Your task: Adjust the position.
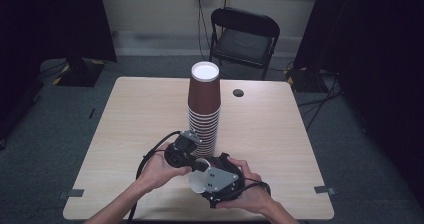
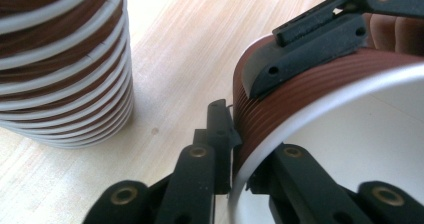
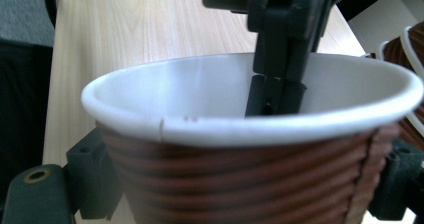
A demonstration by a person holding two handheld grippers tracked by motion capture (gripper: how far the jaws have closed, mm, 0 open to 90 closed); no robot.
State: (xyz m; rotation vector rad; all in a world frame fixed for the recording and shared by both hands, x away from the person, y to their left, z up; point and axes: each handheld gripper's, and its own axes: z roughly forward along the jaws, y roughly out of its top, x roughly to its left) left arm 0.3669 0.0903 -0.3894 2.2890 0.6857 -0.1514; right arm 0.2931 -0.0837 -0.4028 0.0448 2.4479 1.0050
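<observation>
A single brown ribbed paper cup (image 1: pixel 195 186) with a white inside is held on its side between both grippers, just above the table's front edge. My left gripper (image 1: pixel 196 165) is shut on the cup's rim: in the left gripper view (image 2: pixel 240 149) one jaw is outside the wall and one inside. My right gripper (image 1: pixel 202 184) clasps the cup's body (image 3: pixel 225 94) across its width, a jaw against each side (image 3: pixel 245 184). A tall stack of upturned brown cups (image 1: pixel 204 104) stands just behind the hands, close to the left gripper (image 2: pixel 65 69).
The light wooden table (image 1: pixel 140 109) has a small round hole (image 1: pixel 238 92) at its back right. A black folding chair (image 1: pixel 244 36) stands beyond the far edge. Dark curtains hang on both sides, and cables lie on the grey floor.
</observation>
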